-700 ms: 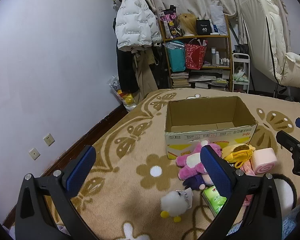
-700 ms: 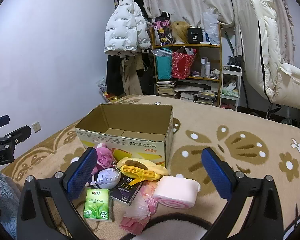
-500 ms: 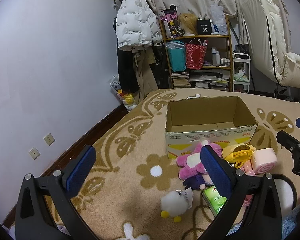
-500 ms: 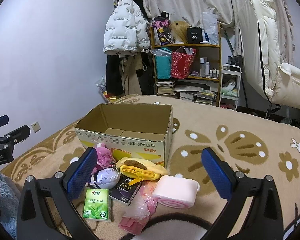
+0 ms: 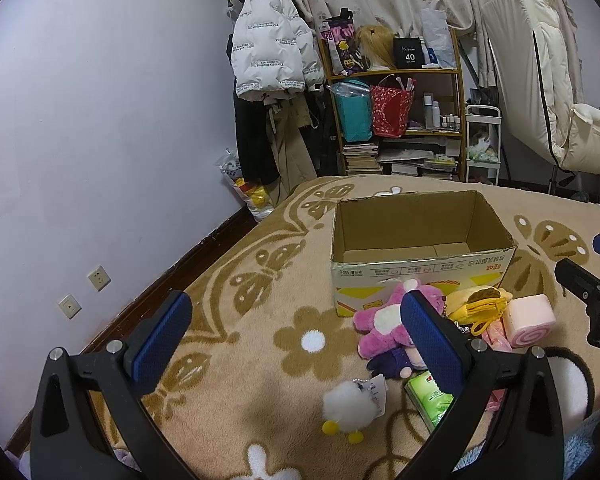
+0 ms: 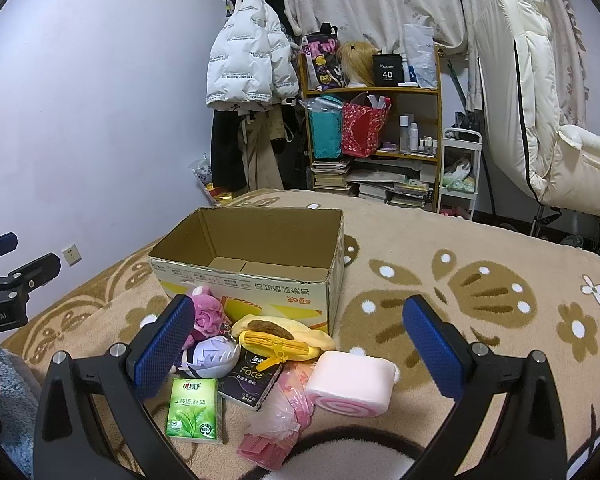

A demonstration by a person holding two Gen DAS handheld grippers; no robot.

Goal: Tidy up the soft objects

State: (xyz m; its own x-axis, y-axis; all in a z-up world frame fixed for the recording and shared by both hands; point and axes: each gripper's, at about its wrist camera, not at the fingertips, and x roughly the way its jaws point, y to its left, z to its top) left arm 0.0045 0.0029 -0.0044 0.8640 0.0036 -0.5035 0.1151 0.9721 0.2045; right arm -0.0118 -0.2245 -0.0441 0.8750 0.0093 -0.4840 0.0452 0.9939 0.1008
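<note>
Cardboard box (image 6: 260,268) sits empty; nothing has moved, both grippers (image 5: 296,336) (image 6: 300,340) stay apart, toys (image 6: 208,320) untouched.

Pink plush (image 5: 382,326): we see it only in part; the left gripper's right finger (image 5: 430,340) covers its side in the left wrist view.
Purple plush (image 5: 396,360): mostly behind that same finger.
Green tissue pack (image 5: 426,394): its far end is hidden by the finger.
Right gripper (image 5: 596,288): cut off by the left wrist view's right edge; we see only its tips there.
Shelf bottles (image 6: 414,136): too small for us to read any labels.
Box floor (image 6: 236,266): we see only a strip of it past the near wall.
</note>
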